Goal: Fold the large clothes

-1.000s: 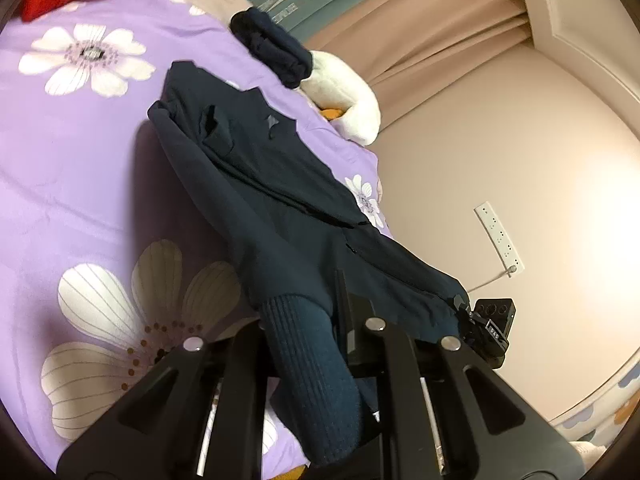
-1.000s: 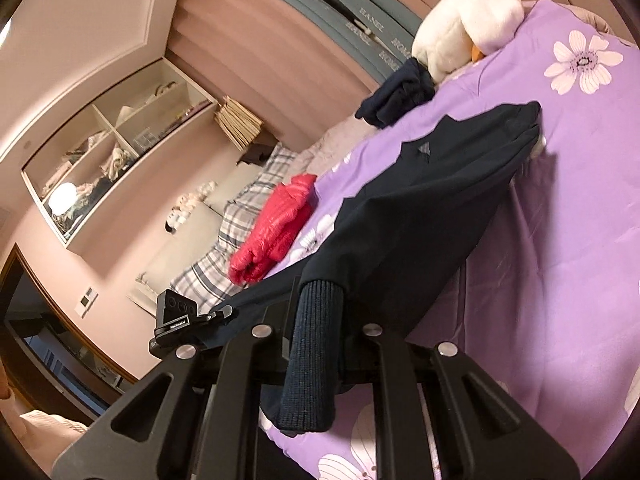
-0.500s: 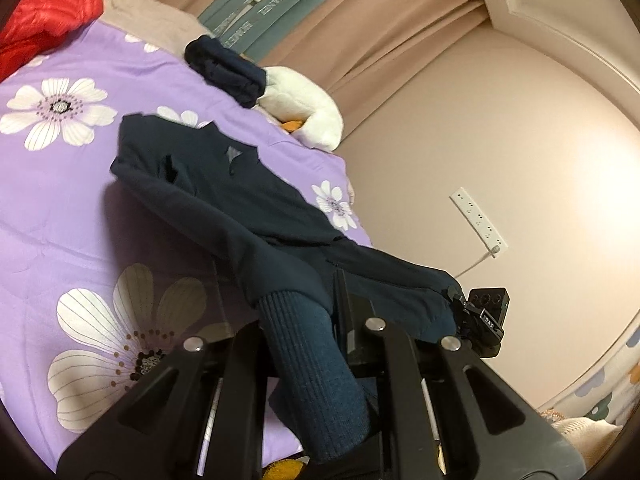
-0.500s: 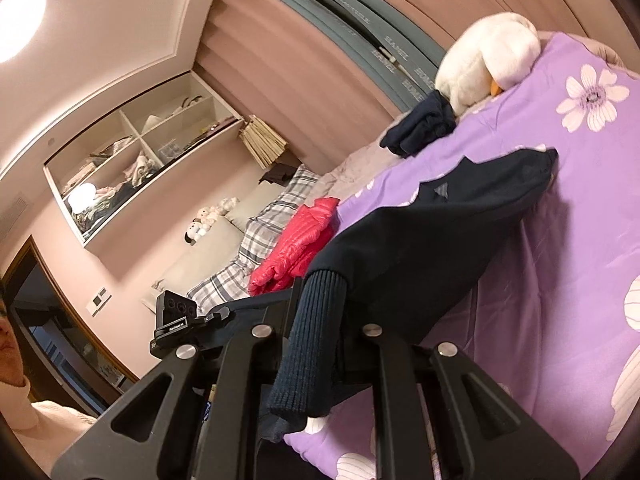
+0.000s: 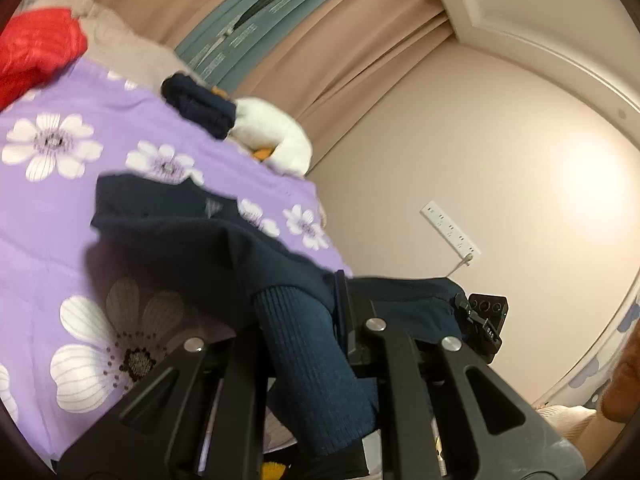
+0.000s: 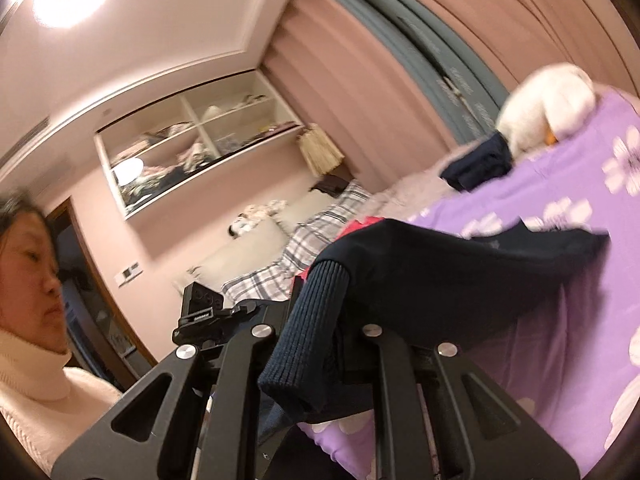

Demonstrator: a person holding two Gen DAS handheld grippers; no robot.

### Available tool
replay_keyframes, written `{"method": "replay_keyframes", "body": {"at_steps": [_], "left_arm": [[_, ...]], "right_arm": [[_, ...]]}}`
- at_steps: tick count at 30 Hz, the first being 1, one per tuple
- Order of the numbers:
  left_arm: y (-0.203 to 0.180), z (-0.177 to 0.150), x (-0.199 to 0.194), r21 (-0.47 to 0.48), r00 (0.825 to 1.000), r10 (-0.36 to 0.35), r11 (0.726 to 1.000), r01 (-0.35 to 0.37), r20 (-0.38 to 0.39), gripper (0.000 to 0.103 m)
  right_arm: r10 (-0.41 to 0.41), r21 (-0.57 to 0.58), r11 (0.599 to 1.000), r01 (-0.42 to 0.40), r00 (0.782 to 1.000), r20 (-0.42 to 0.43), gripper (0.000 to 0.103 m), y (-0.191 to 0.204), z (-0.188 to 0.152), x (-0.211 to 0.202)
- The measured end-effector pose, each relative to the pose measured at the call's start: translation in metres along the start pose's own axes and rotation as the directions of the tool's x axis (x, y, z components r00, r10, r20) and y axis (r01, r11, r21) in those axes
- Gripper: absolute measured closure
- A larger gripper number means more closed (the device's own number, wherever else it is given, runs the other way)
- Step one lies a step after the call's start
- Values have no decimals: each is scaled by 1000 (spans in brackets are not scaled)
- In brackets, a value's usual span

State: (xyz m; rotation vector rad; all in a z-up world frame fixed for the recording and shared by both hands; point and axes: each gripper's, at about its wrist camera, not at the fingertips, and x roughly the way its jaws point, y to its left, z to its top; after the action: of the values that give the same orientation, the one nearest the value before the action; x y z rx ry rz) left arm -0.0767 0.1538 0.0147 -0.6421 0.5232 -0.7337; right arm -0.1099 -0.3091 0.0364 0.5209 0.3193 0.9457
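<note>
The left tool (image 5: 316, 344) is closed tight, its jaws clamped on a ribbed cuff of the dark garment (image 5: 192, 236), and it points slightly downward. The right tool (image 6: 320, 340) points about level and is likewise clamped on the garment's other ribbed cuff. From each wrist view the other tool appears alongside, near and at a similar height.

The dark blue sweater (image 5: 208, 236) covers the fingertips of both grippers. Behind it, the white plush toy (image 6: 544, 104) is blurry. The red jacket (image 5: 36, 56) is cut off by the edge.
</note>
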Motion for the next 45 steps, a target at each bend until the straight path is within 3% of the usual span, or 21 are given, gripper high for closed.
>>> {"method": "replay_keyframes", "body": {"at_steps": [6, 12, 23, 36, 45], "left_arm": [[-28, 4, -15, 70, 998, -34, 997, 31, 44, 92], [-35, 10, -17, 97, 997, -41, 995, 34, 67, 92], [13, 39, 13, 17, 992, 102, 994, -104, 78, 91], [77, 74, 63, -75, 975, 219, 974, -215, 47, 90], [87, 75, 93, -33, 950, 313, 949, -313, -6, 90]], "right_arm": [[41, -96, 995, -41, 999, 5, 89, 30, 11, -2], [59, -109, 992, -55, 998, 37, 89, 28, 17, -10], [-128, 56, 991, 123, 988, 86, 89, -51, 38, 10], [-344, 150, 931, 332, 937, 61, 89, -135, 50, 42], [-418, 187, 894, 407, 908, 18, 89, -171, 43, 48]]}}
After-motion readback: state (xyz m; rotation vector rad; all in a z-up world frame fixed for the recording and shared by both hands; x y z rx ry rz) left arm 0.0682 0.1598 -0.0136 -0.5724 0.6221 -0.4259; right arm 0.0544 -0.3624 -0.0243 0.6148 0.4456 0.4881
